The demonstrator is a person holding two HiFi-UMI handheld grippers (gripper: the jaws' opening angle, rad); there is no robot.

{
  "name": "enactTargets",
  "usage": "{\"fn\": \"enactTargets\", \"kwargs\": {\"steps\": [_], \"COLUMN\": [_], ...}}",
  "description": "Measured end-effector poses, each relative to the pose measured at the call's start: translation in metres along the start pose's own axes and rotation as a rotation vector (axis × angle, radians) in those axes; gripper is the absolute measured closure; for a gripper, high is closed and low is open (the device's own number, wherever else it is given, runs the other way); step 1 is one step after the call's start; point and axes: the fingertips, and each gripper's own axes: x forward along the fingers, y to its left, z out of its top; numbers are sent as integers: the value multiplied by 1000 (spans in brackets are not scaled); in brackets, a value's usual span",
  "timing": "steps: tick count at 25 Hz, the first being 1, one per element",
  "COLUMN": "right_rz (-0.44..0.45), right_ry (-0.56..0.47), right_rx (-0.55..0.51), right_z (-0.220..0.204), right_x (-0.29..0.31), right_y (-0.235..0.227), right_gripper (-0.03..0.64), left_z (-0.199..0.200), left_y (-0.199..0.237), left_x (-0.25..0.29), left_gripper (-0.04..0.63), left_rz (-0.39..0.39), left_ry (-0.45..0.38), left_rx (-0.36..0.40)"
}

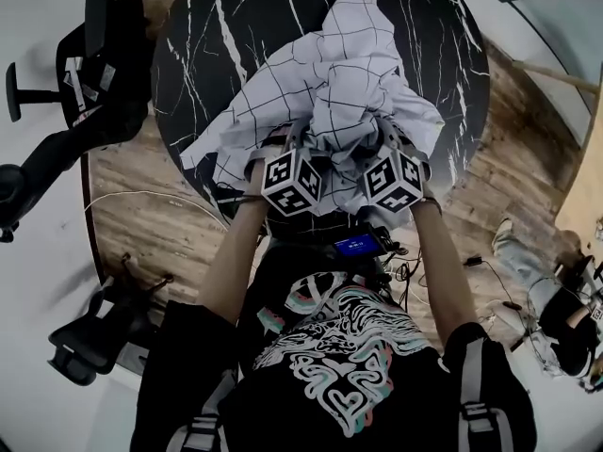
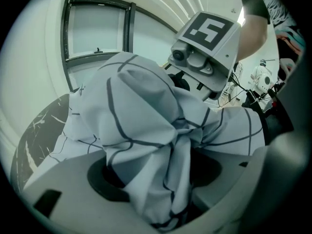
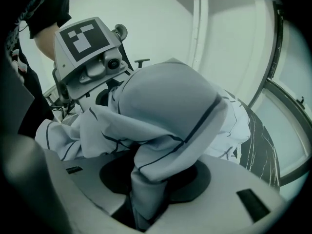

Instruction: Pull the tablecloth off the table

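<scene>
A white tablecloth (image 1: 349,73) with thin dark grid lines lies crumpled in a heap on the round black marble table (image 1: 203,55), bunched toward the near edge. My left gripper (image 1: 303,141) and right gripper (image 1: 382,139) sit side by side at that edge, their tips buried in the cloth. In the left gripper view a twisted fold of tablecloth (image 2: 141,116) is pinched in the left gripper (image 2: 168,199). The right gripper's marker cube (image 2: 208,35) shows behind the cloth. In the right gripper view the right gripper (image 3: 146,204) is shut on a thick fold of tablecloth (image 3: 170,106).
Black office chairs stand left of the table (image 1: 89,64) and at the lower left (image 1: 89,347). Cables (image 1: 151,201) trail over the wooden floor. A person (image 1: 565,318) crouches at the right edge. Much of the marble top is bare at the far and left sides.
</scene>
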Motion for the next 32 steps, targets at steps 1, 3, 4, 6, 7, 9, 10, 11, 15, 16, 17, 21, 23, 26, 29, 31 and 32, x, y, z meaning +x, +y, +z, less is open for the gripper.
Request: {"fn": "enactTargets", "kwargs": {"steps": [1,3,4,6,7,9,10,11,15,16,17,21,23,26,29,31,32], "right_rz": [-9,-30,-37,-36,-32,-29,-30,-33,-51,-55,-58,-66,-72,-82,-92,-100,-103], "right_ry": [-4,-20,-30,-52,-63,-77,-81,-84,-100,-105,-110,-124,-131,-139,-154,-160,-161], "right_rx": [-1,8,16,36,44,53,56,58,64,64,65,67,62,52,50,46,43], "right_z": [1,4,6,9,11,13,15,16,22,24,26,33,38,45,51,54,55], "right_x": [-1,-4,-5,-7,-8,-10,-11,-13,-18,-19,-20,-27,-30,-35,-40,-43,-44], "right_y": [1,2,2,2,2,3,3,3,4,3,3,6,5,4,3,4,5], "right_gripper": [462,477,483,496,500,506,509,509,514,515,516,520,522,523,525,525,525], "left_z": [0,1,2,4,5,6,7,7,11,12,12,15,18,22,26,27,27], "left_y": [-1,-3,-3,-3,-3,-4,-4,-4,-3,-3,-3,-3,-2,1,2,2,2], "left_x": [-1,-4,-5,-7,-9,-11,-13,-14,-20,-21,-23,-32,-37,-44,-49,-52,-53], "left_gripper": [256,270,278,291,298,304,307,308,313,314,314,318,319,321,322,322,322], "left_rz": [6,19,24,29,30,34,37,40,58,61,64,82,93,105,118,128,132], "left_ry": [-5,-17,-24,-40,-47,-57,-61,-64,-80,-88,-97,-110,-116,-126,-139,-147,-149], "left_rx": [-3,-8,-11,-20,-23,-25,-24,-23,-21,-23,-24,-20,-16,-15,-12,-10,-11]}}
